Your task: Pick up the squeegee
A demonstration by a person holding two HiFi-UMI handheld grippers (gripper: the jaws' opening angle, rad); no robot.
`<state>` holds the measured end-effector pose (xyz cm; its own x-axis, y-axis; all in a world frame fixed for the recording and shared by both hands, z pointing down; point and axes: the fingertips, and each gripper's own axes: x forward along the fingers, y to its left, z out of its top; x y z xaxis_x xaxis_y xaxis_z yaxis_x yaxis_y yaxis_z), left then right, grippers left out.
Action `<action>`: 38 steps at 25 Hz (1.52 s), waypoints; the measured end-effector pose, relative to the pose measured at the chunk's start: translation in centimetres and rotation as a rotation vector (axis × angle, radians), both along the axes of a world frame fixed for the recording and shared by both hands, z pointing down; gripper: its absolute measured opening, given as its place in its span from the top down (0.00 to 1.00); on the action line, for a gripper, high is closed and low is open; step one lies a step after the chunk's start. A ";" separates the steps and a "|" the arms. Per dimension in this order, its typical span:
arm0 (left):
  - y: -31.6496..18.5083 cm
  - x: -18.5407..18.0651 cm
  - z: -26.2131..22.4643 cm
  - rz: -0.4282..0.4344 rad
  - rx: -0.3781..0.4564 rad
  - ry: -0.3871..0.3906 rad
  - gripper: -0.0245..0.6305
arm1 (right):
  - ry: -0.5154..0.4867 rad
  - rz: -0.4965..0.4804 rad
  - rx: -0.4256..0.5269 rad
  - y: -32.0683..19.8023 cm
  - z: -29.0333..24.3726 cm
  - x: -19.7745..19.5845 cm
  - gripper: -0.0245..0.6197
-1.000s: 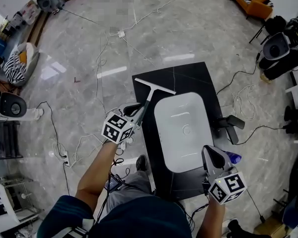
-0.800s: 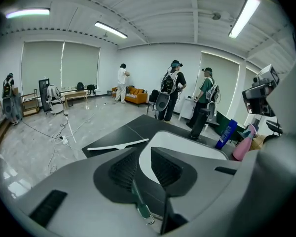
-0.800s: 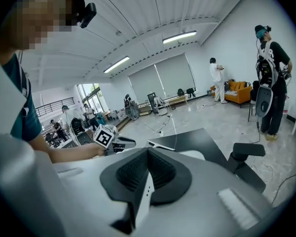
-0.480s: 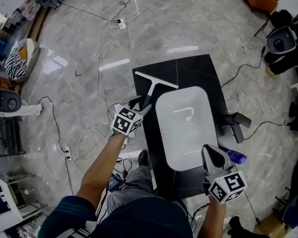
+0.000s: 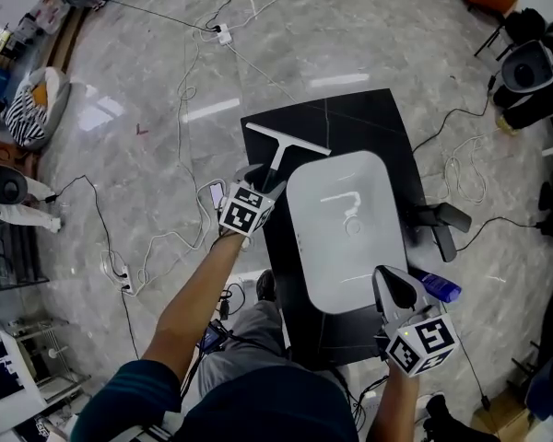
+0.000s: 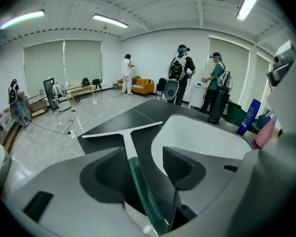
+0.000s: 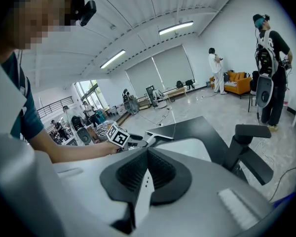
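The jaws of the left gripper (image 6: 142,168) had just been opened wide astride the handle of the squeegee (image 6: 128,142), untouched, so centring was judged advisable before closing, while the right gripper (image 7: 147,167) was seen closed on nothing.

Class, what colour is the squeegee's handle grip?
The squeegee handle is dark green; the left gripper view shows it best.

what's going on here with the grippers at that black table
A person holds a gripper in each hand at a black table with a white basin. The left gripper sits over the squeegee; its jaws have just been opening and stand apart around the green handle, not gripping it. The right gripper hangs shut and empty by the basin's near corner.
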<state>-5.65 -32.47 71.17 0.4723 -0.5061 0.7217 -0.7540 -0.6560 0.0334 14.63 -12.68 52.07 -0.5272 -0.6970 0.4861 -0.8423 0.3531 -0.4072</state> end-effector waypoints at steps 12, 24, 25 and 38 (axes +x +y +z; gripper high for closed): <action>-0.5 -0.2 4.1 -0.015 -0.035 -0.048 0.62 | -0.008 0.006 -0.041 0.9 2.1 0.2 0.95; -0.3 -0.3 6.4 -0.040 -0.063 -0.056 0.68 | -0.007 0.010 -0.056 1.8 3.0 0.7 0.95; -0.4 -0.3 6.4 -0.042 -0.062 -0.050 0.68 | -0.008 0.010 -0.058 1.9 3.1 0.6 0.95; -0.3 -0.5 6.3 -0.093 -0.085 -0.018 0.78 | -0.018 0.018 -0.064 2.8 3.5 0.8 0.95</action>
<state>-6.16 -32.75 77.50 0.4131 -0.4836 0.7717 -0.8124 -0.5786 0.0723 15.38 -9.88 55.60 -0.5237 -0.6741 0.5209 -0.8408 0.3106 -0.4433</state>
